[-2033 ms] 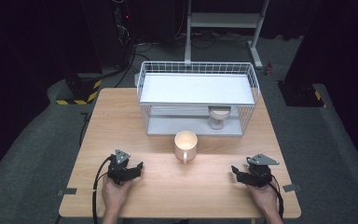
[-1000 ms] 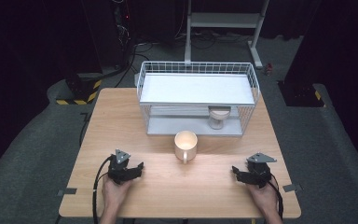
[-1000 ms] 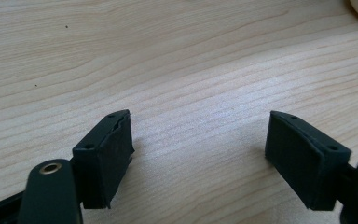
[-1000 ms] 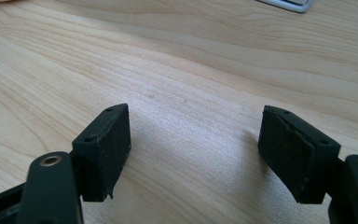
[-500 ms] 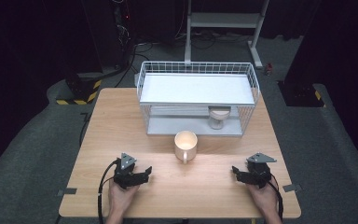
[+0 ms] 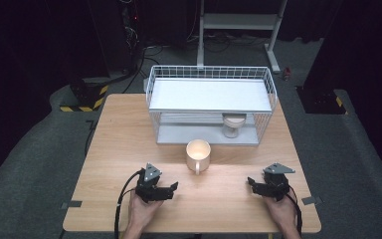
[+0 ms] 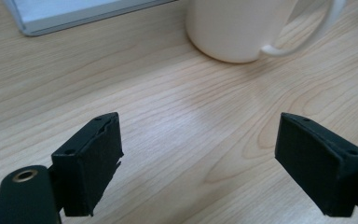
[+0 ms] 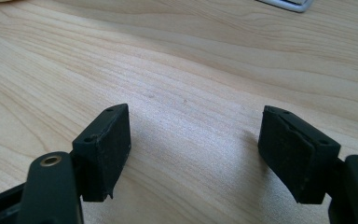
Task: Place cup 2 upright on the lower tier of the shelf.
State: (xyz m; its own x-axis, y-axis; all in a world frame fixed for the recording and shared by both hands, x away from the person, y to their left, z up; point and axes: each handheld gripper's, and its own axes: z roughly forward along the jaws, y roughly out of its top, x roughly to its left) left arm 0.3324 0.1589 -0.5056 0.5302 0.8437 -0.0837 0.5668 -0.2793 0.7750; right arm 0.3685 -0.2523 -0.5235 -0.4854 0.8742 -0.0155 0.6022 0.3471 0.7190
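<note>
High view: a person's hands are coming in from the bottom edge onto the wooden table [image 6: 119,129].
Left gripper [image 6: 171,188]: sitting at lower left of centre, jaws spread wide apart — gripping nothing.
Right gripper [image 6: 251,182]: sitting at lower right, jaws likewise parted and empty.
Mug [image 6: 198,155]: standing upright at the frame's centre, handle pointing toward the bottom edge.
Wire rack [image 6: 210,94]: standing above the mug — a small cup [image 6: 233,124] is sitting on its lower shelf.

Left tongs [image 6: 171,188] held low over desk [image 6: 119,144] in left hand [image 6: 142,211], jaws spread wide, nothing between. Right tongs [image 6: 251,183] held likewise in right hand [image 6: 278,211], jaws spread wide, nothing gripped. Both pointed inward.
</note>
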